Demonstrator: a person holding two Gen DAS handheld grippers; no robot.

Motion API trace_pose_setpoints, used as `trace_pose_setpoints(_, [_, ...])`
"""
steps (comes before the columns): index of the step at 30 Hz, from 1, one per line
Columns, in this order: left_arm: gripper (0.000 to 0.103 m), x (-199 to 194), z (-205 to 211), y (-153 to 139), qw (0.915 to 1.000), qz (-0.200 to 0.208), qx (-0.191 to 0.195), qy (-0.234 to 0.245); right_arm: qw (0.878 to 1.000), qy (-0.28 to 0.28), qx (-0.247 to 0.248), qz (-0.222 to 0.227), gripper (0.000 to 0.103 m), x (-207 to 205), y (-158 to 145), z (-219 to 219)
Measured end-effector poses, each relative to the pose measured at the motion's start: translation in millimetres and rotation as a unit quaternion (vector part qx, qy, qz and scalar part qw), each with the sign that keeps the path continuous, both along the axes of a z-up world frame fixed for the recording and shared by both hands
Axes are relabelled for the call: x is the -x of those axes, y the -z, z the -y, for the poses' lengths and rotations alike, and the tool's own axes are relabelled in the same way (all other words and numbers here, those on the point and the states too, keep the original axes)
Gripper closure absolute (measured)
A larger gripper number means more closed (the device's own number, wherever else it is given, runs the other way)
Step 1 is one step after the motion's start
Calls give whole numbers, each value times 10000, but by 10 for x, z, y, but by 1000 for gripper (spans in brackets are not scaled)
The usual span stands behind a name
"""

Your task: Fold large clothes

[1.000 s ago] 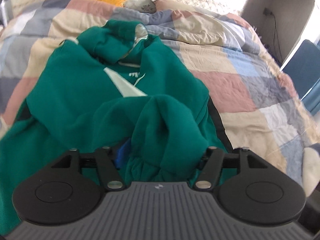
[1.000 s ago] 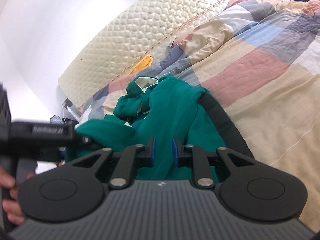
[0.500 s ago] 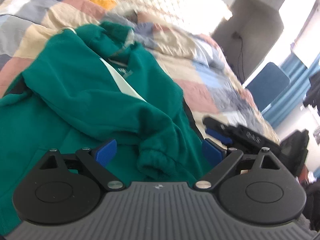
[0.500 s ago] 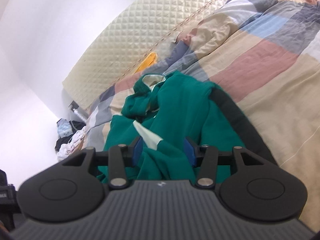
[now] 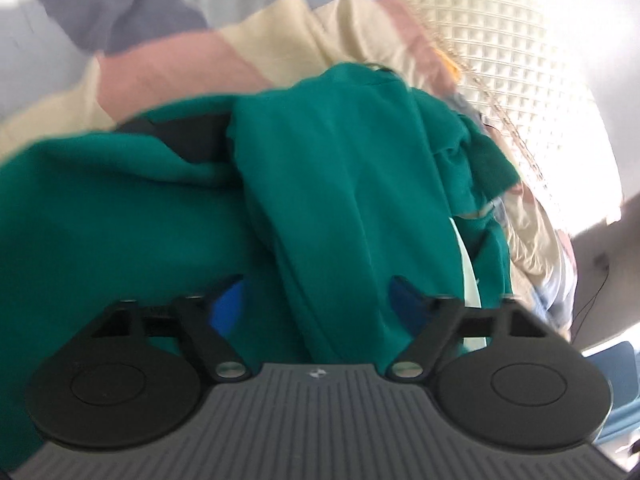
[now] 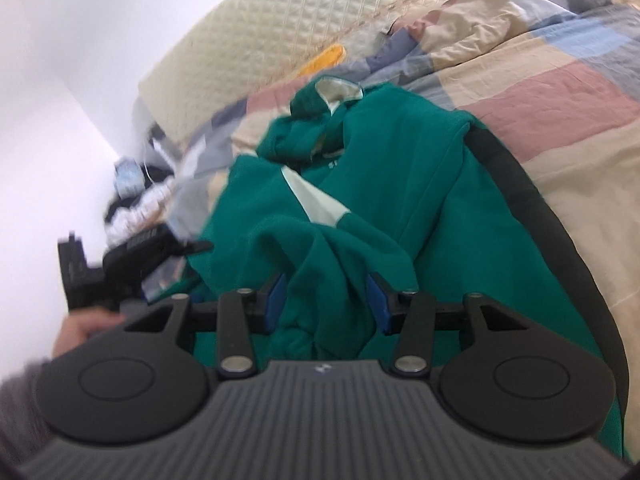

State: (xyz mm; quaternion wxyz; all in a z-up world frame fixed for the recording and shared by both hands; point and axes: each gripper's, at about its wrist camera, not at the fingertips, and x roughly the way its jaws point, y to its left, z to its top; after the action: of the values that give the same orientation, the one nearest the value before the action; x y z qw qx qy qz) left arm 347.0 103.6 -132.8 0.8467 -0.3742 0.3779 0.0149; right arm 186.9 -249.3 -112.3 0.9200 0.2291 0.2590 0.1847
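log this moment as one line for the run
task: fold large clothes | left gripper: open, over green hoodie | right gripper: open, fabric between fingers | hoodie bunched on patchwork quilt

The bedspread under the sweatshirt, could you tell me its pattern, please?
Patchwork blocks of cream, pink, blue and grey bedspread; clearest in the right wrist view.

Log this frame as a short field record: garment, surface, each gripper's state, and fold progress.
garment: green hoodie, bunched, pale lining showing at the hood
surface: patchwork quilt on a bed with a quilted headboard
left gripper: open, fingers either side of a green fabric ridge
right gripper: open, a sleeve fold between its fingers, not pinched
fold progress: not neatly folded; sleeves loosely heaped over the body
image quality: left view motion-blurred
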Motion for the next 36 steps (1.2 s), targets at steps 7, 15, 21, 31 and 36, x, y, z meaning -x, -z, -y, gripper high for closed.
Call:
trace_pose_setpoints(7, [92, -217, -69, -372, 9946, 921, -409, 246, 9995, -241, 192, 96, 66, -129, -24, -143])
trace_pose_setpoints(15, [92, -551, -669, -438, 9918, 580, -1071, -373, 9928, -779, 817, 400, 76, -233, -85, -525])
trace_pose_setpoints(21, [92, -723, -811, -76, 9849, 176, -1647, -509, 9869, -1095, 1147, 296, 75, -340, 46, -744])
trace_pose_setpoints(31, [50, -511, -612, -335, 9793, 68, -2018, 151, 9877, -1101, 1096, 174, 76, -408, 123, -758])
trace_pose_setpoints(36, [43, -45, -215, -608, 9650, 401, -2479, 750, 9883, -1039, 1045, 406, 74, -227, 24, -716])
